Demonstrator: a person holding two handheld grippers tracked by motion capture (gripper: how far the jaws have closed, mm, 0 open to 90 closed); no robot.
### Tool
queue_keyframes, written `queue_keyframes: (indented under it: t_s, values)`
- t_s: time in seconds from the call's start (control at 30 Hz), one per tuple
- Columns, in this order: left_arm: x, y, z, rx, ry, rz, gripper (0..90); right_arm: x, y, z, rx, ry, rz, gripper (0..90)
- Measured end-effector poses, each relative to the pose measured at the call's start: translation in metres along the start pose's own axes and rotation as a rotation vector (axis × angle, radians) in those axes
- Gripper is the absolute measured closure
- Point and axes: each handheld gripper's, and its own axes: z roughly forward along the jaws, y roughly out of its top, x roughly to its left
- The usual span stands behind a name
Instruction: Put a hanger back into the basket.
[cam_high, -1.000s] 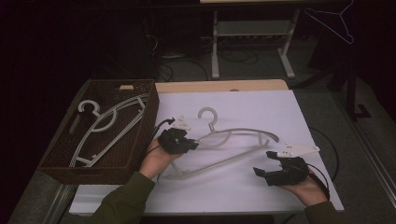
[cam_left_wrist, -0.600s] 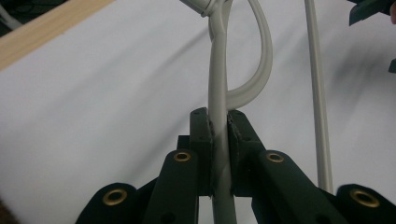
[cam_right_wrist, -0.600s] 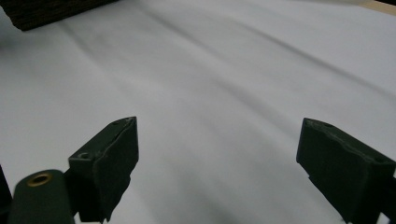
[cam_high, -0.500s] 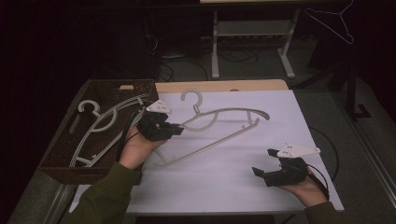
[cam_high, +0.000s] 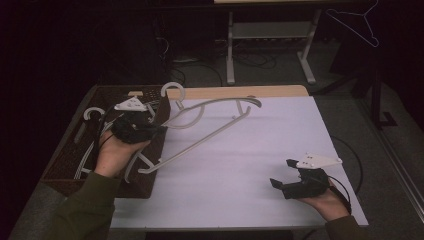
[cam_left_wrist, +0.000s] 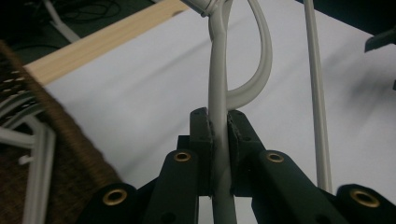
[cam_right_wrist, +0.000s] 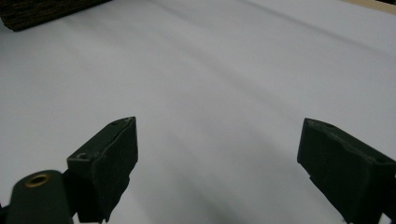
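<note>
High view: left gripper (cam_high: 159, 128) clamped on a pale grey plastic coat hanger (cam_high: 210, 131), held tilted above the right wall of the dark brown woven basket (cam_high: 150, 182), hook (cam_high: 173, 90) toward the counter's far wooden edge (cam_high: 240, 92). More pale hangers (cam_high: 92, 131) inside the basket. Wide bare white counter (cam_high: 250, 170) between hanger and right gripper (cam_high: 282, 174), near the front right corner, jaws spread wide with nothing between. Left gripper view: pads pinching the hanger's smooth curved bar (cam_left_wrist: 219, 116).

Between the left gripper's (cam_left_wrist: 219, 154) matt black plastic jaws, the hanger (cam_left_wrist: 218, 93) looks smooth grey-white plastic; beside them, rough brown woven basket (cam_left_wrist: 60, 154).
</note>
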Motion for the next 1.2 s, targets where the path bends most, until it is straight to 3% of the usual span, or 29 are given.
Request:
queue_keyframes:
  t_s: [0.27, 0.6, 0.83, 1.2]
  values:
    - [0.029, -0.007, -0.032, -0.017, 0.073, -0.03, 82.6, -0.003, -0.001, -0.001, -0.005, -0.016, 0.003, 11.8]
    - [0.072, -0.028, -0.066, -0.025, 0.155, -0.083, 82.7, -0.003, -0.001, -0.001, -0.004, -0.024, 0.017, 11.6]
    - [0.102, -0.043, -0.084, 0.004, 0.242, -0.081, 82.6, -0.004, 0.0, -0.001, -0.008, -0.027, 0.013, 11.7]
    - [0.141, -0.073, -0.105, 0.035, 0.35, -0.146, 82.7, -0.005, -0.001, -0.001, -0.011, -0.032, 0.033, 11.7]
